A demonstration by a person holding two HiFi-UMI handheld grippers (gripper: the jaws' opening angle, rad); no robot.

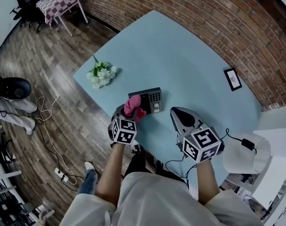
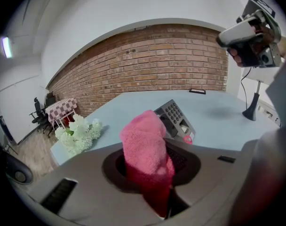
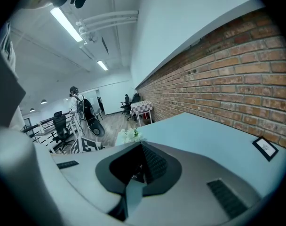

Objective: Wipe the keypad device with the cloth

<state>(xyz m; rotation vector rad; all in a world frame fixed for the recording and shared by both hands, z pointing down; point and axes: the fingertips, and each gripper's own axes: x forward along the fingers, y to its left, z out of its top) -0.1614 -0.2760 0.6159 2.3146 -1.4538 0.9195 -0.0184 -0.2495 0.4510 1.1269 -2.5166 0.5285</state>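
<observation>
The dark keypad device [image 1: 151, 99] lies near the front edge of the light blue table [image 1: 180, 55], its sloped key face up. My left gripper [image 1: 132, 109] is shut on a bunched pink cloth [image 1: 133, 106] held just left of the device and against its near corner. In the left gripper view the cloth [image 2: 146, 147] stands up between the jaws, with the keypad device [image 2: 175, 119] just beyond it. My right gripper [image 1: 177, 112] hovers to the right of the device, shut and holding nothing. The right gripper view shows its jaws closed over bare table.
A bunch of white flowers [image 1: 101, 74] lies at the table's left corner. A small framed picture [image 1: 233, 78] sits far right near the brick wall. A white lamp head [image 1: 246, 154] with a cable is at the near right. Cables trail over the wooden floor [image 1: 49, 126].
</observation>
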